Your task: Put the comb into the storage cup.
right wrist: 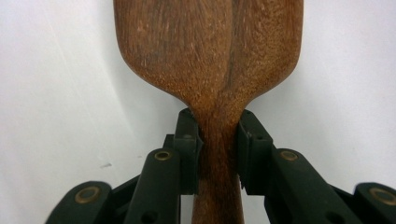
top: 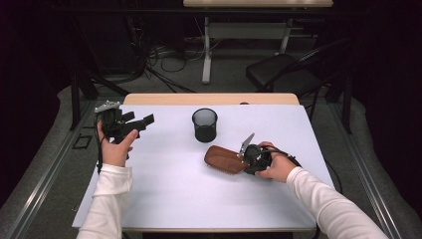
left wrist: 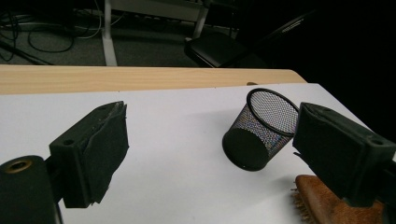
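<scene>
On the bench (top: 174,199), brush (top: 225,159) lies flat beside the cup (top: 204,125); right gripper (right wrist: 219,140) fingers clamp its handle. Left gripper (top: 142,121) gapes empty. Lift and, likely, placing remain.

We see one upright obstacle mid-desk (top: 164,199) — the mesh cup (top: 204,125). The brush (top: 225,159) lies just in front of it to the right, a narrow gap between them. The left tongs (top: 144,121) hang above the left edge, well apart from the cup — bare white surface lies between, and the whole near half is open.
</scene>
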Motion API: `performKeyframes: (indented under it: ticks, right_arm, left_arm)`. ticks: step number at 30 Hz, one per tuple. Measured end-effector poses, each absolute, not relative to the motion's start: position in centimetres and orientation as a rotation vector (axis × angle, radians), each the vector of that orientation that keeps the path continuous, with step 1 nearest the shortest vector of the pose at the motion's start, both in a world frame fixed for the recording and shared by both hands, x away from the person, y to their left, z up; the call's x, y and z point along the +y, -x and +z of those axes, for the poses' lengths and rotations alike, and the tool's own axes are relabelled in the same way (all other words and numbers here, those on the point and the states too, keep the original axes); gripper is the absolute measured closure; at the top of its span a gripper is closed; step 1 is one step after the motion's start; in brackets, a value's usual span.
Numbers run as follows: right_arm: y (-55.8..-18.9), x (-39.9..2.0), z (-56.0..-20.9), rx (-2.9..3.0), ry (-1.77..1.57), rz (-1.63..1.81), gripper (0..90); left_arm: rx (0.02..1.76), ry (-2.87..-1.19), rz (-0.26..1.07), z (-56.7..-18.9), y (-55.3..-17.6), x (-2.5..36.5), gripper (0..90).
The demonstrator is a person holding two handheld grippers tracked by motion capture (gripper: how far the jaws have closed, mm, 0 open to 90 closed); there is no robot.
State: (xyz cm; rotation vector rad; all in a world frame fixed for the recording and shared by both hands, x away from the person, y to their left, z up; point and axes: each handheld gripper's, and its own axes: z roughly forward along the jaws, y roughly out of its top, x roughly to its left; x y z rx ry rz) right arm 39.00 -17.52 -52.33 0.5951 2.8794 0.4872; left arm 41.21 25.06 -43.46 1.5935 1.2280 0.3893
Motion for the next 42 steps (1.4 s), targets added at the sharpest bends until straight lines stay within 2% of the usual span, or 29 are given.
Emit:
performKeyframes:
  ticks: [42]
  right_arm:
    - [-37.3, -19.2, -48.9, 2.678, -0.711, 0.873, 72.9]
  left_arm:
    - [1.223, -1.602, 0.387, -43.5, -41.2, 24.9, 10.4]
